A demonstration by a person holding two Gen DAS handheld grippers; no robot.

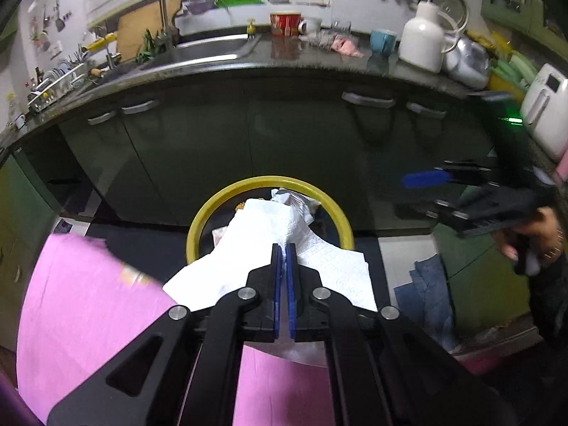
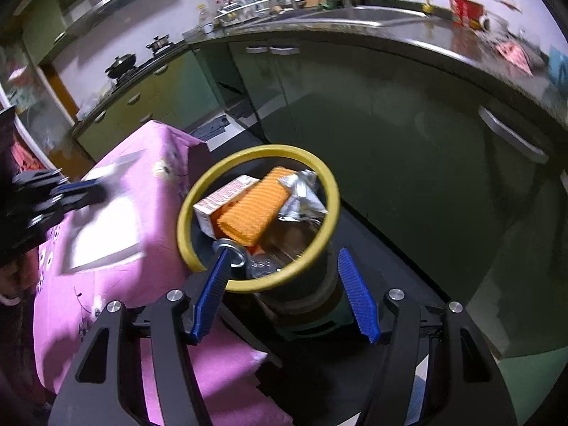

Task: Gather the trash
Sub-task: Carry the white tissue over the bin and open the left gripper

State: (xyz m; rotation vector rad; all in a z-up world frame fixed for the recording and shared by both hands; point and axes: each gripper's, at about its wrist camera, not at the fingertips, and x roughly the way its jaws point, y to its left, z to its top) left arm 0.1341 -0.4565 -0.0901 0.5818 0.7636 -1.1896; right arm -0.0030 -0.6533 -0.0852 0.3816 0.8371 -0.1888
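Kitchen, dark green cabinets under a dark countertop [image 1: 248, 62]. Sink [image 1: 209, 48] with tall faucet at about 11 o'clock in the left wrist view; red mug [image 1: 285, 25] and white jug [image 1: 424, 37] further along toward 1 o'clock.

Left gripper [image 1: 283, 248]: blue pads clenched tight on a white paper towel [image 1: 269, 234]. The towel hangs from the jaws, draped across the yellow rim of the trash bin [image 1: 198, 227], which sits at 12 o'clock just past the fingertips. A crumpled silver wrapper [image 1: 298, 200] shows behind the towel, inside the bin.

Right gripper [image 2: 284, 266]: jaws spread apart, nothing between the pads. Its fingers straddle the near side of the bin [image 2: 248, 285] without touching it, as far as I can tell. Seen in the left wrist view at 3 o'clock, held by a hand [image 1: 532, 238], blurred.

Bin contents in the right wrist view: small carton [image 2: 216, 206], orange ridged piece [image 2: 255, 209] lying over it, the silver wrapper [image 2: 301, 195] at the far side, a round metal can top [image 2: 230, 252] at the near rim.

Pink flowered cloth [image 2: 117, 284] covers a table at 9 o'clock of the bin, touching or just beside it. The left gripper [image 2: 60, 191] shows there, blurred, with the white towel [image 2: 106, 234] under it.

Blue rag [image 1: 426, 284] on the floor at 4 o'clock of the bin.
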